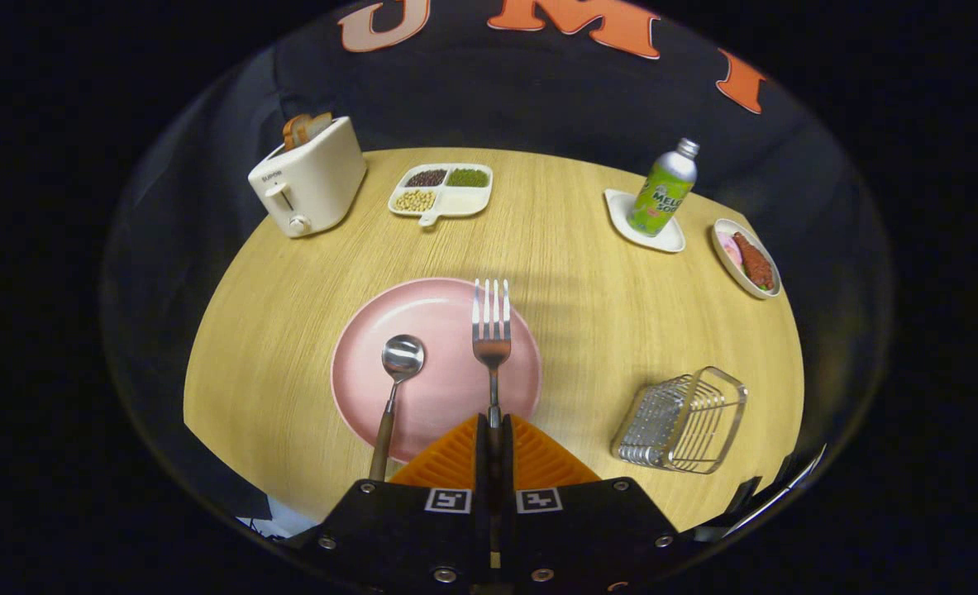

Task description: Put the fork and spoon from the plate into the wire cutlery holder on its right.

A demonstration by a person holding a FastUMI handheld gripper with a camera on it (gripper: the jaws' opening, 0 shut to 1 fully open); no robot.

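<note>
My gripper [493, 423] is shut on the fork [491, 326], its orange ribbed fingers [455, 454] pressed together on the handle. The fork's tines point away from me, over the right part of the pink plate [439, 388]. I cannot tell if the fork rests on the plate or hangs just above it. A spoon [398, 372] lies on the plate left of the fork, bowl away from me, its brown handle running off the near rim. The wire cutlery holder [683, 421] stands on the wooden table to the right of the plate and of my fingers.
At the table's far side stand a cream toaster [311, 182] with bread slices, a white divided dish [443, 190] of beans, a green bottle [662, 190] on a white coaster, and a small dish [745, 256] with food at the far right. Bare wood lies between plate and holder.
</note>
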